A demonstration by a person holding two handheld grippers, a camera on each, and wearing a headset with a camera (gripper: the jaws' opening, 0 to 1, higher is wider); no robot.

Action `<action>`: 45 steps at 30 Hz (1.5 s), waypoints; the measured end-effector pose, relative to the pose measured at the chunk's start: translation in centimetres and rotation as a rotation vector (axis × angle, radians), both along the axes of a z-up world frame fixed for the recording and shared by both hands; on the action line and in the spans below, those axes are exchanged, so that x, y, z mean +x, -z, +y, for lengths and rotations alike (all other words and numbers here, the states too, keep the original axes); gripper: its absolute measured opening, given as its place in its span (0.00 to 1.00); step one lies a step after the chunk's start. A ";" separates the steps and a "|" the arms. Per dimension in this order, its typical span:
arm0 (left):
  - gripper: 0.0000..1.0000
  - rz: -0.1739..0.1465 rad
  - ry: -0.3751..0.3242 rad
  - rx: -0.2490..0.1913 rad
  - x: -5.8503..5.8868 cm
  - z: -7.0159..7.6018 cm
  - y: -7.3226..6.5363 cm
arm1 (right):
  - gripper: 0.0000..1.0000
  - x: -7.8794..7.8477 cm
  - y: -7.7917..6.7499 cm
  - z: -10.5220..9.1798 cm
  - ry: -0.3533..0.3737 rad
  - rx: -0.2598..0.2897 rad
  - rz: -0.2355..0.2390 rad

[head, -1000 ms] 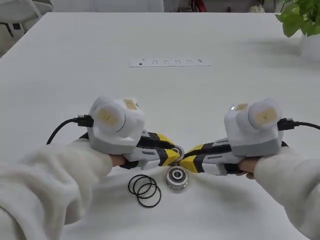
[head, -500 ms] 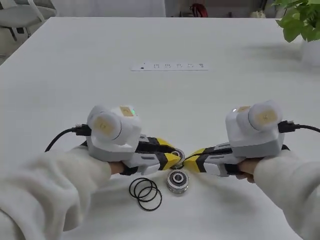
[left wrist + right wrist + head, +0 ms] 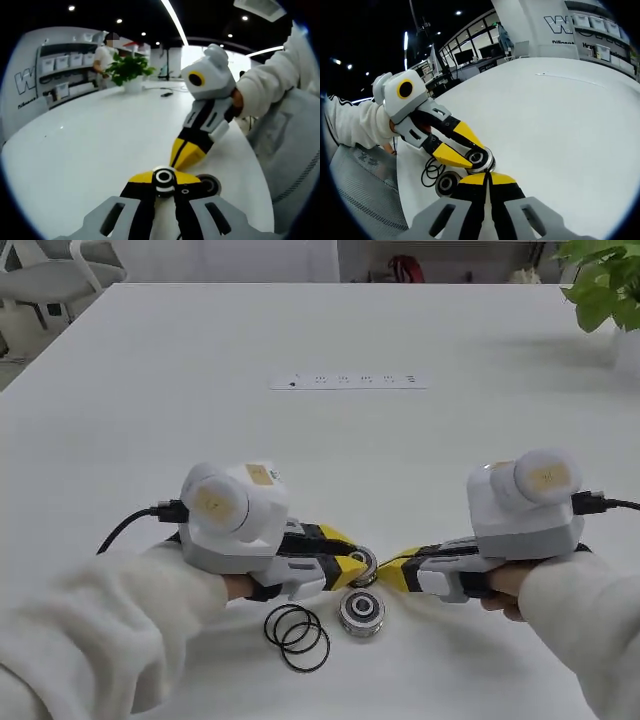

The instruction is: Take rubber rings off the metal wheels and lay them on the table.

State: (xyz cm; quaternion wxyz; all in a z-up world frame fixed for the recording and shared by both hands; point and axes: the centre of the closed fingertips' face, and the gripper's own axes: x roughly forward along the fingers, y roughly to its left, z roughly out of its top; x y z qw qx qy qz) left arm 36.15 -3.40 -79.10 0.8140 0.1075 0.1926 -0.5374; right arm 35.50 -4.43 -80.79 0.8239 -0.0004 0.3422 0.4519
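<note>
Rubber rings [image 3: 297,629]: a few black loops, overlapping, flat on the white table [image 3: 200,390], near the left gripper's [image 3: 346,566] jaws, on the side towards the person.
Wheel [image 3: 164,178]: metal, with a dark band round its rim, clamped between the left jaws at their yellow tips, held above the tabletop.
Second wheel [image 3: 361,610]: metal, lying flat on the table between the two sets of jaws and nearer the person, just beside the rings.
Right gripper [image 3: 488,179]: jaws drawn together to a thin slit, tips right at the rim of the clamped wheel. We cannot tell whether they pinch anything.
Plant [image 3: 127,67]: green, potted, well beyond the left jaws.
</note>
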 end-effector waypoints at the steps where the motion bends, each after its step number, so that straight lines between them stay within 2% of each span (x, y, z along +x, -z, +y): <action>1: 0.15 -0.002 0.001 0.001 0.0 0.0 0.0 | 0.00 0.0 0.0 0.0 0.003 0.002 0.003; 5: 0.15 -0.002 0.000 0.001 0.0 0.0 0.0 | 0.00 0.3 -0.5 -0.3 0.047 0.053 0.040; 16: 0.14 -0.011 0.003 0.002 -0.1 0.0 0.0 | 0.00 0.6 -1.0 -0.3 0.097 0.125 0.093; 29: 0.14 -0.023 0.002 0.014 -0.1 0.0 0.0 | 0.00 0.8 -1.2 0.1 0.093 0.116 0.092; 33: 0.14 -0.028 0.004 0.016 -0.1 0.0 0.0 | 0.00 0.6 -1.4 0.4 0.078 0.091 0.071; 45: 0.14 -0.034 0.002 0.012 -0.2 0.0 0.0 | 0.00 0.6 -1.6 0.5 0.067 0.078 0.056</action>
